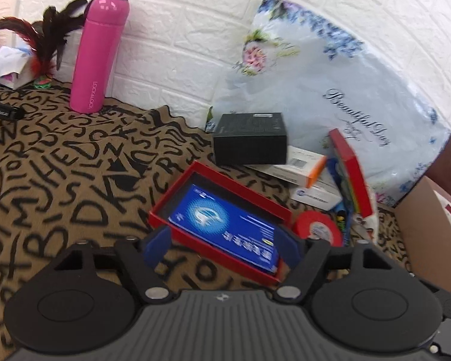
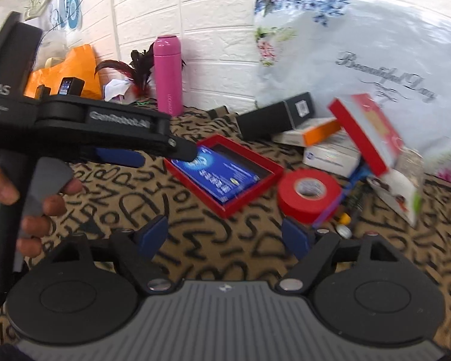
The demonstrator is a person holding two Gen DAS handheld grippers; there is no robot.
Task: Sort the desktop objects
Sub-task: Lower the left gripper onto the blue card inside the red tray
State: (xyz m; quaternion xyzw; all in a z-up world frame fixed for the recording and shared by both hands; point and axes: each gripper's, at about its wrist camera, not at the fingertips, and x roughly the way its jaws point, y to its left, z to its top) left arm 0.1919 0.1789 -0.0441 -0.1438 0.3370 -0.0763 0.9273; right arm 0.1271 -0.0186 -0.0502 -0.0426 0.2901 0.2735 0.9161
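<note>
A shallow red box tray (image 1: pixel 162 207) (image 2: pixel 255 186) lies on the lettered cloth with a blue card pack (image 1: pixel 225 225) (image 2: pixel 216 177) inside. My left gripper (image 1: pixel 222 242) is open, its blue pads at either side of the tray's near end; in the right wrist view its fingers (image 2: pixel 165 150) reach over the tray's left corner. My right gripper (image 2: pixel 225 236) is open and empty above the cloth, short of the tray. A red tape roll (image 1: pixel 317 228) (image 2: pixel 309 191) lies right of the tray. A red box lid (image 1: pixel 350 171) (image 2: pixel 366 132) leans tilted beside it.
A black box (image 1: pixel 249 138) (image 2: pixel 273 117), white and orange cartons (image 1: pixel 300 168) (image 2: pixel 315 134) and a floral plastic bag (image 1: pixel 345 75) (image 2: pixel 375 54) sit at the back right. A pink bottle (image 1: pixel 97 54) (image 2: pixel 167 75) and feathers (image 1: pixel 45 36) stand by the wall. A cardboard box (image 1: pixel 427 234) is at the right.
</note>
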